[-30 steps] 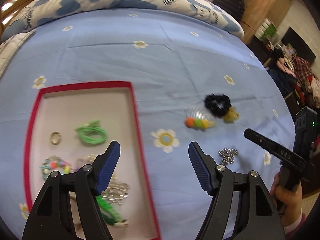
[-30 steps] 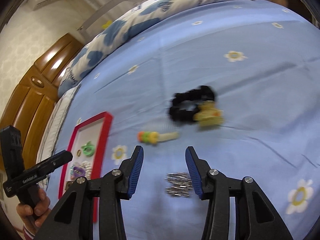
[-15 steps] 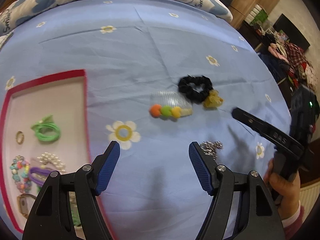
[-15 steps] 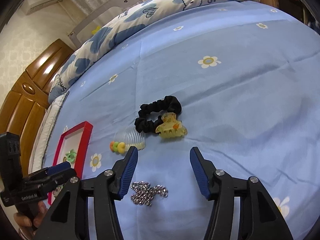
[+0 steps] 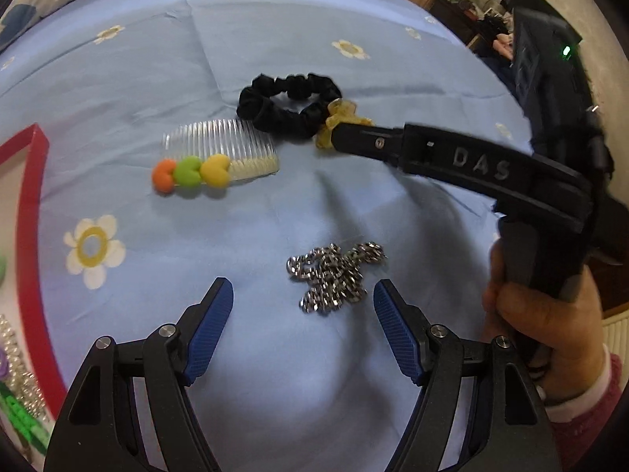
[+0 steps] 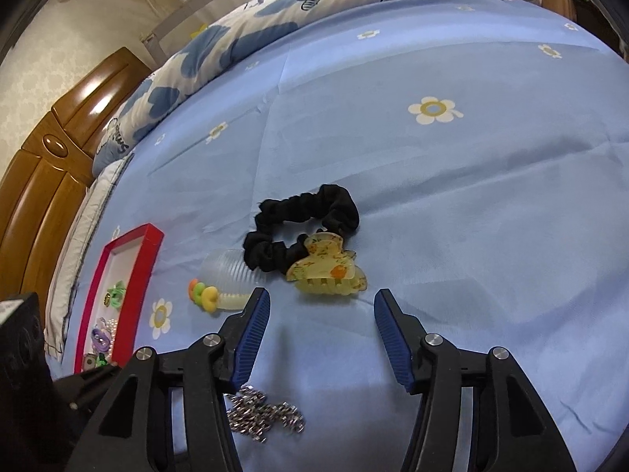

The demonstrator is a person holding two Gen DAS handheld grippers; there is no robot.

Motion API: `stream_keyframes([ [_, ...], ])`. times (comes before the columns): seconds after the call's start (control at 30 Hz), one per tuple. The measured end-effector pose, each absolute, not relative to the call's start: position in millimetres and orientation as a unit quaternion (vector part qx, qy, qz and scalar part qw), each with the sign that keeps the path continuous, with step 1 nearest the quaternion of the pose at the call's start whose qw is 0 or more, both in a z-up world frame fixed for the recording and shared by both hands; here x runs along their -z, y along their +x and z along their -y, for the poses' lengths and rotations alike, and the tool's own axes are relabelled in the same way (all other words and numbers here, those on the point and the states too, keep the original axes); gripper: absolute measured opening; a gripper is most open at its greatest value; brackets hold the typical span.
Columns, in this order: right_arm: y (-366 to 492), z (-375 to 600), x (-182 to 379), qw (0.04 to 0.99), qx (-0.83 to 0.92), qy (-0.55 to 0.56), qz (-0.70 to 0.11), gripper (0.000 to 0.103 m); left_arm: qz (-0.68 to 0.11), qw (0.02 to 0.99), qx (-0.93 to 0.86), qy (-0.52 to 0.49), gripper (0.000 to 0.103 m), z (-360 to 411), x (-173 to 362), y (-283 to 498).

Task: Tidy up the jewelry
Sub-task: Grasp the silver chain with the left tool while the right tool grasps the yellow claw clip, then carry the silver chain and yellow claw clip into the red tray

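Note:
A heap of silver chain lies on the blue bedsheet just ahead of my open, empty left gripper; it also shows in the right wrist view. My right gripper is open and empty, its jaws facing a yellow claw clip that touches a black scrunchie. A clear comb with orange, green and yellow hearts lies left of the scrunchie. The red tray holds several pieces of jewelry.
The right gripper's body and the hand holding it reach in from the right in the left wrist view. A patterned duvet lies at the far side of the bed. A wooden headboard stands at the left.
Both grippers have moved forward and right, away from the red tray. The left now has the chain just ahead of it and the right is close to the claw clip.

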State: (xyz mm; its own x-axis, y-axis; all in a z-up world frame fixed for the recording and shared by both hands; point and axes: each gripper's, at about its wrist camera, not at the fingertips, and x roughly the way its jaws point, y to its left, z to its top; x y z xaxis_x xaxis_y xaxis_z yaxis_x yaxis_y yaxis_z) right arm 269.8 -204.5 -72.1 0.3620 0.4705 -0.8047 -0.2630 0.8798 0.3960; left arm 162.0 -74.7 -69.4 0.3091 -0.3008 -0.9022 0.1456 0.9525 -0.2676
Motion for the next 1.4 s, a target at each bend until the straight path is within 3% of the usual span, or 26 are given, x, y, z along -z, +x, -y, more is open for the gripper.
stream_keyframes([
  [0.1, 275.1, 206.1, 75.6, 0.819, -0.225, 0.102, -0.518, 0.058, -0.558, 0.818, 0.130, -0.055, 0.071, 81.7, 71.5, 164.2],
  [0.2, 277.4, 206.6, 76.1, 0.822, -0.225, 0.100, -0.514, 0.056, -0.552, 0.821, 0.140, -0.042, 0.024, 87.5, 71.5, 167.0],
  [0.23, 278.4, 206.1, 76.7, 0.822, -0.226, 0.099, -0.514, 0.056, -0.553, 0.819, 0.149, -0.046, 0.018, 88.5, 71.4, 167.7],
  [0.27, 279.4, 205.7, 77.3, 0.822, -0.225, 0.097, -0.514, 0.054, -0.554, 0.817, 0.153, -0.047, 0.016, 89.7, 71.5, 168.7],
  [0.37, 280.4, 205.3, 76.8, 0.824, -0.224, 0.096, -0.511, 0.036, -0.552, 0.818, 0.155, -0.051, 0.014, 88.1, 69.4, 168.2],
  [0.4, 280.0, 205.1, 75.8, 0.825, -0.222, 0.095, -0.511, 0.016, -0.551, 0.817, 0.157, -0.057, 0.013, 83.6, 67.3, 166.4],
  [0.5, 276.3, 206.7, 72.3, 0.825, -0.225, 0.101, -0.508, 0.008, -0.548, 0.819, 0.156, -0.073, 0.012, 76.1, 62.9, 164.4],
  [0.6, 273.3, 208.1, 70.3, 0.826, -0.225, 0.108, -0.506, 0.008, -0.542, 0.822, 0.153, -0.086, 0.012, 64.7, 54.8, 159.8],
  [0.67, 273.6, 207.9, 68.9, 0.827, -0.223, 0.112, -0.504, 0.016, -0.538, 0.824, 0.150, -0.096, 0.012, 56.9, 50.5, 156.8],
  [0.7, 274.7, 208.0, 69.6, 0.825, -0.223, 0.117, -0.506, 0.026, -0.536, 0.825, 0.148, -0.101, 0.012, 52.4, 47.9, 154.9],
  [0.73, 275.8, 207.9, 70.4, 0.822, -0.226, 0.121, -0.508, 0.045, -0.534, 0.826, 0.147, -0.104, 0.012, 49.2, 45.6, 153.2],
  [0.8, 277.7, 203.7, 70.2, 0.826, -0.225, 0.112, -0.505, 0.060, -0.531, 0.828, 0.145, -0.108, 0.012, 43.2, 41.6, 149.7],
  [0.97, 285.8, 188.3, 75.7, 0.834, -0.217, 0.070, -0.502, 0.059, -0.530, 0.828, 0.137, -0.120, 0.012, 29.1, 35.9, 145.4],
  [1.1, 288.9, 187.7, 78.6, 0.837, -0.208, 0.054, -0.503, 0.039, -0.527, 0.830, 0.131, -0.128, 0.012, 22.1, 33.0, 144.3],
  [1.4, 260.2, 202.6, 53.0, 0.838, -0.223, 0.106, -0.486, 0.039, -0.499, 0.846, 0.125, -0.141, 0.012, 5.9, 7.2, 136.4],
])
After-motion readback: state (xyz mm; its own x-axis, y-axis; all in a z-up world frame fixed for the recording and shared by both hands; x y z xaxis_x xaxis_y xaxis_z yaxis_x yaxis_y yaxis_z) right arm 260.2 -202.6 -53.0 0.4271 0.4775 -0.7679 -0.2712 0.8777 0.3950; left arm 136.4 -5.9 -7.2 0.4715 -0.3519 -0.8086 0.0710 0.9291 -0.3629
